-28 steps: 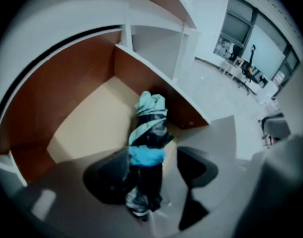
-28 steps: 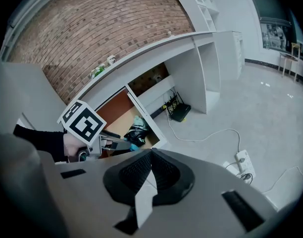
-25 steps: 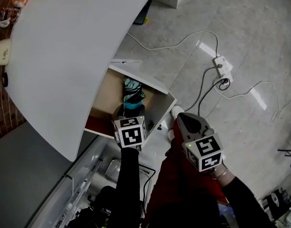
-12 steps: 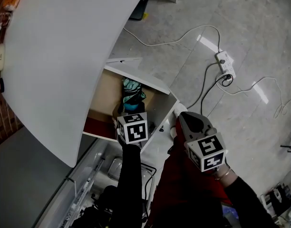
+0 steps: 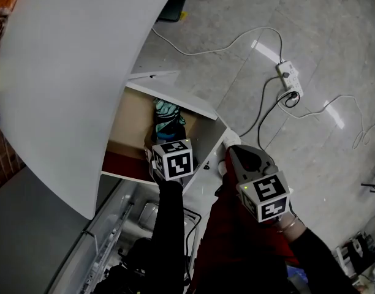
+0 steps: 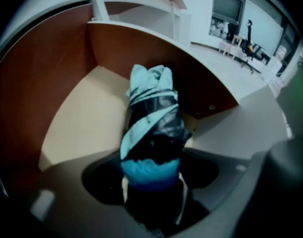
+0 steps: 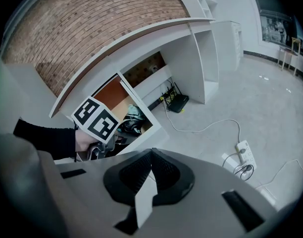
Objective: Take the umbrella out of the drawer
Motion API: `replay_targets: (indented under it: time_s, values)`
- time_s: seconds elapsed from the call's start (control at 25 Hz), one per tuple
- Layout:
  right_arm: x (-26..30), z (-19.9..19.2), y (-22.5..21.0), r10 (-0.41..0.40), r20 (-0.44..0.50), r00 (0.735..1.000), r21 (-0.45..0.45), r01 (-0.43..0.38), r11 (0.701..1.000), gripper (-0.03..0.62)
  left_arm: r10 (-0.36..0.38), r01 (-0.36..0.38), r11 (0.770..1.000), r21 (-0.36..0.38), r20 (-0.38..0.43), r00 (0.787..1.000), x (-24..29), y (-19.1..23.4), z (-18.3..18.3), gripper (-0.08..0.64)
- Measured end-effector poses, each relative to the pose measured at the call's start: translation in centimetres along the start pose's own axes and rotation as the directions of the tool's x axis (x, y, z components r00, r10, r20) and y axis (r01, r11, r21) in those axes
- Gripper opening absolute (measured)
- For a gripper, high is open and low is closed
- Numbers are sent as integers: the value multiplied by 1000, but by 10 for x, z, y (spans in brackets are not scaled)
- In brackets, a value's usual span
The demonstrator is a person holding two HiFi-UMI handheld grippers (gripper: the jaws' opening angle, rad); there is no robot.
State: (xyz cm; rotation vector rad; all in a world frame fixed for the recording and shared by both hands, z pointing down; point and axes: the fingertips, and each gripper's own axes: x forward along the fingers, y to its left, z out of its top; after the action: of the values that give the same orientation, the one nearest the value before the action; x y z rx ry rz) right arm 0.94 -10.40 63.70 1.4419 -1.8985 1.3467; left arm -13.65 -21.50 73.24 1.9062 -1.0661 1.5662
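Observation:
Under the white curved desk, the open drawer [image 5: 175, 94] holds a folded teal-and-black umbrella [image 5: 168, 120] on its tan floor. My left gripper [image 5: 166, 142] reaches in from the drawer's front, its marker cube above the near end of the umbrella. In the left gripper view the umbrella [image 6: 151, 118] runs away from the jaws, and the left gripper [image 6: 151, 171] is shut on its blue end. My right gripper [image 5: 233, 153] hangs to the right, outside the drawer and above the floor. In its own view the right gripper [image 7: 150, 157] is shut with nothing in it.
The curved white desk top [image 5: 71, 72] overhangs the drawer on the left. A power strip [image 5: 288, 84] and white cables [image 5: 236, 41] lie on the grey floor to the right. A black box [image 5: 173, 8] sits by the far wall. A grey unit [image 5: 108, 237] stands below the drawer.
The left gripper's marker cube has shifted a little further over the drawer's front and turned slightly, still on the umbrella. The right gripper has hardly moved.

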Motion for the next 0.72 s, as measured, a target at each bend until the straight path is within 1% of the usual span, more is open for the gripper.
replay_targets:
  time_s: [0.24,0.44,0.56,0.72]
  values:
    - [1,-2,-2,-3,-7,1000,-2,3,1000,-2,14,-14,1000,-8,-18,1000,9,0,1,310]
    - [0,-3,-4,-8,-11,1000,1,8,1000,-2,60,-60,998,-1,-21,998,12,1,0,310]
    - [0,-2,-6,-11,-10,1000,-4,11,1000,-2,84,-84,996,-7,-5,996,12,2,1,310]
    - [-2,-1,-4,-10,-8,1000,-13,10,1000,-2,66,-66,998,-7,-2,998,10,2,1,290]
